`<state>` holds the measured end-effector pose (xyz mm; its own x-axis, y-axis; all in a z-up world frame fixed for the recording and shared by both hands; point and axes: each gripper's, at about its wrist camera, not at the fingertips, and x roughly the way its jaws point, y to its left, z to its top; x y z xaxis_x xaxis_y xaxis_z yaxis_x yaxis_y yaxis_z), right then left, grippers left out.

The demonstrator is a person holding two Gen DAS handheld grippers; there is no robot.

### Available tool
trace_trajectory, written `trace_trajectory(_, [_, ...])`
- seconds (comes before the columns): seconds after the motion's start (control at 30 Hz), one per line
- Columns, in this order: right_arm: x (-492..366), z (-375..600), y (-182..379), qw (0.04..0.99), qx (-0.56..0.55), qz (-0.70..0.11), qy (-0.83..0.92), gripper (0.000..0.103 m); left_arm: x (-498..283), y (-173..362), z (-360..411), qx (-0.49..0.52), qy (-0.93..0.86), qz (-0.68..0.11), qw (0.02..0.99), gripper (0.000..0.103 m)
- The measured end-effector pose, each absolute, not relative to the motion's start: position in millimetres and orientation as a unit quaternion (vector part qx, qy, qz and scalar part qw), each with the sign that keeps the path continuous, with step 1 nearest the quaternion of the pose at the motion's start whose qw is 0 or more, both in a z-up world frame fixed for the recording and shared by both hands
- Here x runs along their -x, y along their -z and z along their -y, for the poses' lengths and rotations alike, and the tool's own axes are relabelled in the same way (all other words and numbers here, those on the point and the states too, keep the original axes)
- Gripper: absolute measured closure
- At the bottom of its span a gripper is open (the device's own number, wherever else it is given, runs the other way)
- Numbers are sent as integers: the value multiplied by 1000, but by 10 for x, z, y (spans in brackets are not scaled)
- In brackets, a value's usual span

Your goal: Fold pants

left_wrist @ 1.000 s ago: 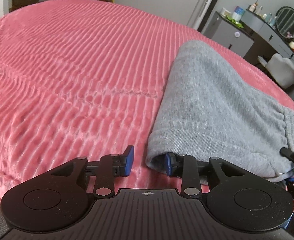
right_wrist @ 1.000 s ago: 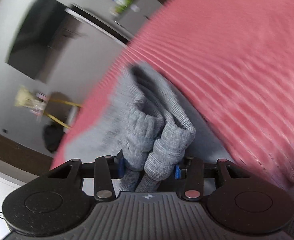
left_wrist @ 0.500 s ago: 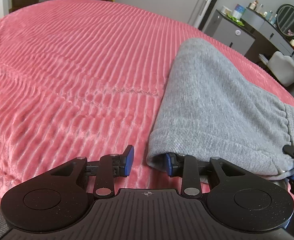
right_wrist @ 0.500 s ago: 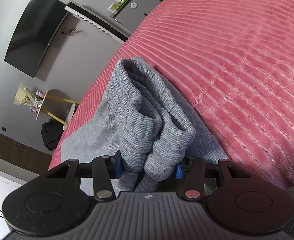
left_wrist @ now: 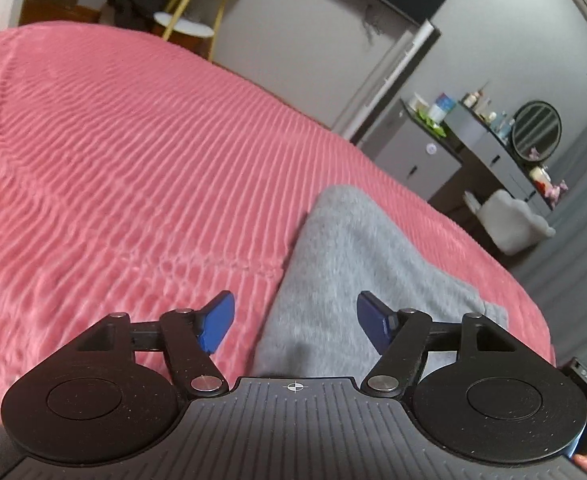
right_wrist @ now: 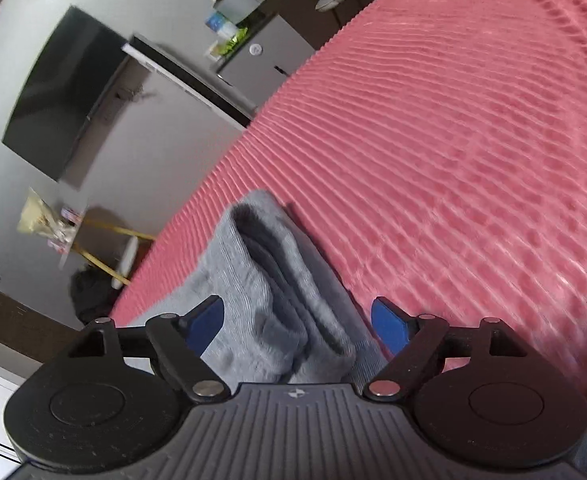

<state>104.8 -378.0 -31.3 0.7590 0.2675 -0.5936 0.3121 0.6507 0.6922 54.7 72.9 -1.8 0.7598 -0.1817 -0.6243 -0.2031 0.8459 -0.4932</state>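
The grey pants lie folded into a compact stack on the pink ribbed bedspread. My left gripper is open and empty, held just above the near edge of the stack. In the right wrist view the pants show their layered folded end with the waistband. My right gripper is open, its blue pads spread either side of that end without gripping it.
Beyond the bed's far edge stand a grey cabinet with bottles, a dresser with a round mirror, a light chair and a small round side table. A dark TV hangs on the wall.
Both grippers opened and let go of the pants. Both pulled back and lifted away from the folded stack, which stays on the bed.
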Motion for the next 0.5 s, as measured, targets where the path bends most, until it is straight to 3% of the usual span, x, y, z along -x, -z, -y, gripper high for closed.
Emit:
trace_trajectory(0.13, [-1255,3551,356,857,-352,-376,-12,20,-840,147,-696,266,-1,-385,884,29])
trace_trajectory(0.3, [-1497,3256,614,868,-251,-429,-13,4,-1189,334,-433,208,28,-441,873,30])
trace_trajectory(0.4, [-1553,3377,670,852,-295,-431,-19,4,-1409,432,-279,142,47,-474,868,29])
trace_trajectory(0.5, [-1617,3481,709,848,-309,-429,-40,4,-1617,491,-313,152,76,-488,856,29])
